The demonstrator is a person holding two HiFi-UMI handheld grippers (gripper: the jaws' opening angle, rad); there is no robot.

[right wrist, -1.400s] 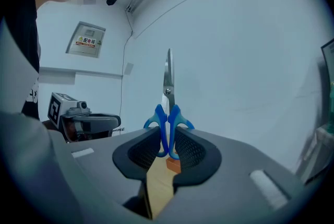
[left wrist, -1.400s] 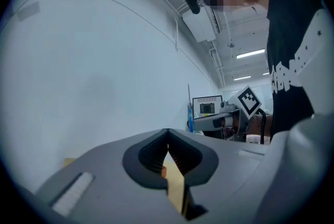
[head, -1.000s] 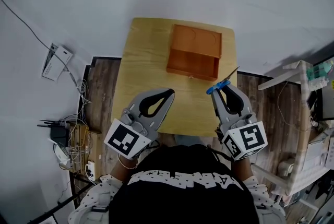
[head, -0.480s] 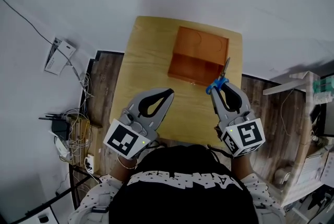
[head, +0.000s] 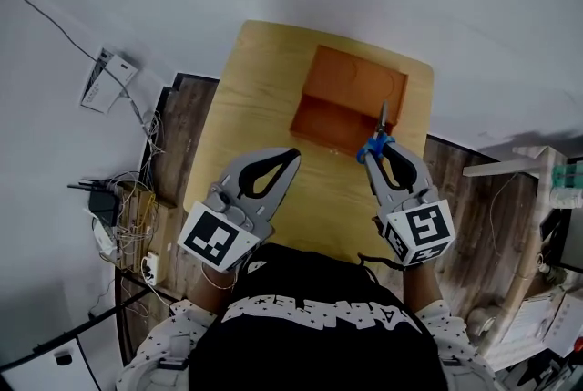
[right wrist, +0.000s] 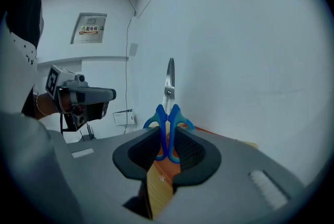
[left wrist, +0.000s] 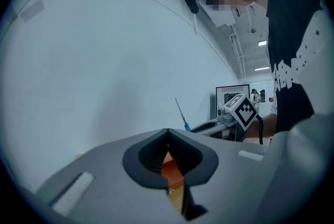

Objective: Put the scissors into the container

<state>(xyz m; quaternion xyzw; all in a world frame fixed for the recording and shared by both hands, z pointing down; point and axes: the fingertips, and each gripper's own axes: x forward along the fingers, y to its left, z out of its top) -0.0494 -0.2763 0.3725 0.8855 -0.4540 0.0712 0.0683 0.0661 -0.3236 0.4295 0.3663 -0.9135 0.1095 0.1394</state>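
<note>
"Half the job, I'd judge: the scissors are up off the table, but not yet in the container."

"Who has them?"

"The right gripper. Its jaws are clamped on the blue handles, and the blades stick out toward 12 o'clock. Its own view shows the handles pinched between the jaws. The left gripper has its jaws together on nothing and hangs at 9 o'clock from the right one."

"And the container?"

"It's orange and sits at 12 o'clock from both grippers. In the head view the blade tip overlaps its 5 o'clock corner. Whether the tip is past the rim or short of it, I can't tell. What's left is to carry the scissors over, lower them and let go."

"Anything different from a second ago?"

"Yes. Then the blades leaned toward 1 o'clock, clear of the container's right side. Now they point straight at 12, and the right gripper sits closer to the container. The grip looks unchanged."
</note>
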